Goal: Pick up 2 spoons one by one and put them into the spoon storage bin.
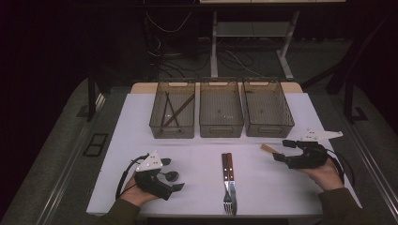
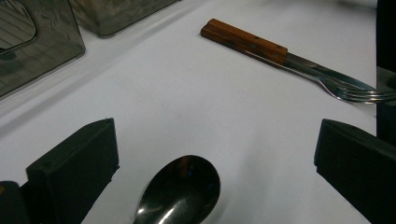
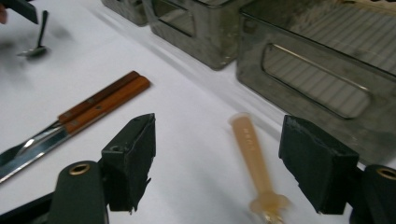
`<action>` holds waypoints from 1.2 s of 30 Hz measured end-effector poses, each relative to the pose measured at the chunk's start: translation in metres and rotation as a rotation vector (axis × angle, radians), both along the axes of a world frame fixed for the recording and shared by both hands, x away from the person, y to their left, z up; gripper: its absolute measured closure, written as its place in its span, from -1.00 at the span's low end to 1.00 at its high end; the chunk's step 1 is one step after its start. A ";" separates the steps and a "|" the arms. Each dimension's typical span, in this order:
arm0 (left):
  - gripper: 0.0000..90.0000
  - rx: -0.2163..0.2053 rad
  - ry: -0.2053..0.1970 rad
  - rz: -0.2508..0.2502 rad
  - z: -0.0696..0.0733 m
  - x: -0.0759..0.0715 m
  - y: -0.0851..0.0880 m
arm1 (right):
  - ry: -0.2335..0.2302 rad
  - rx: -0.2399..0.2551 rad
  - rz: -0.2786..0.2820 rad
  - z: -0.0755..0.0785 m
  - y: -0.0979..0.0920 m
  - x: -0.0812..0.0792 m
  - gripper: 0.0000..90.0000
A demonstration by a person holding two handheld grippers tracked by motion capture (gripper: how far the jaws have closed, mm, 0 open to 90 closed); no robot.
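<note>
The right gripper [image 3: 217, 161] is held spread around a pale handle [image 3: 252, 154], untouched. The left gripper [image 2: 215, 163] is spread over a spoon [image 2: 180, 191].

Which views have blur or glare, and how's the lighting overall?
High view: dim, dark surround, the white table the one bright area, detail soft. Left gripper view: sharp fork, room reflections on the spoon bowl. Right gripper view: the pale handle between the open jaws is smeared, the far spoon blurred, streaky reflections on the bin wall.
</note>
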State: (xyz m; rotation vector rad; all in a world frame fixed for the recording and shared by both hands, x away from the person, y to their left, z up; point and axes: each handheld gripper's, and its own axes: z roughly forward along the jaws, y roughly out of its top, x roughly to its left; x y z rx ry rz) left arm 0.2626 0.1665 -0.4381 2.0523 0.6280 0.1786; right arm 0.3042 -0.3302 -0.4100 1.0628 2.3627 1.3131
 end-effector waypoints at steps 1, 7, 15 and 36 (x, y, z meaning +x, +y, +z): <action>-1.00 0.003 -0.001 -0.001 0.000 0.000 0.000 | 0.003 -0.007 -0.003 0.000 -0.002 0.001 -0.39; -1.00 0.006 -0.002 -0.003 0.000 0.000 0.000 | 0.017 -0.050 -0.028 -0.005 -0.011 0.007 -0.38; -1.00 0.007 0.000 -0.002 0.000 -0.001 -0.001 | 0.059 -0.076 -0.031 -0.016 -0.013 0.022 -0.29; -1.00 0.009 0.005 -0.001 -0.001 0.000 -0.001 | 0.128 -0.219 0.094 -0.030 0.024 0.057 0.18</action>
